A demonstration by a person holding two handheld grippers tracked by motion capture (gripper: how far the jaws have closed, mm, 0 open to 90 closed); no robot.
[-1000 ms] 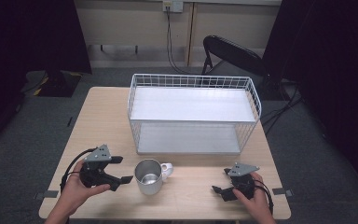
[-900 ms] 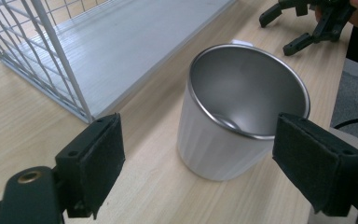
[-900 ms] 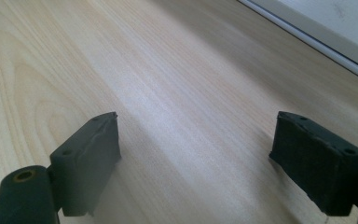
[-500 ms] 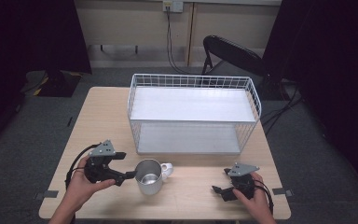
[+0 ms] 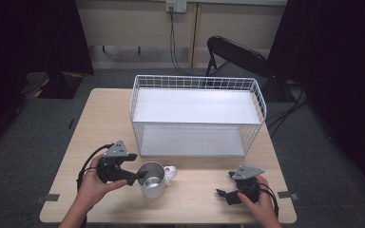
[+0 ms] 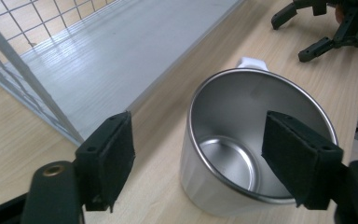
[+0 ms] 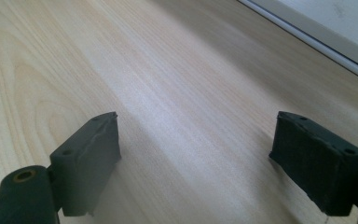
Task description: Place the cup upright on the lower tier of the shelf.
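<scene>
Just 1 steel mug [image 5: 152,179], 1 basket [image 5: 197,85]; left gripper [image 5: 140,176] closing astride rim, right gripper [image 5: 224,194] open, empty.

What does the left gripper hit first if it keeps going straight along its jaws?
The steel mug. The left gripper already straddles the mug's near wall, one jaw outside, one over the inside, pads not yet pressing though the jaws have just been closing. Going on, the wall probably meets the gripper's throat.

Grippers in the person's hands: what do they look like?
Both are black. The left gripper and the right gripper each carry a grey three-cornered plate on top and trail a black cable. Their fingers are flat, blocky black pads fixed with small screws, and a brass-coloured ring sits at the base.
</scene>
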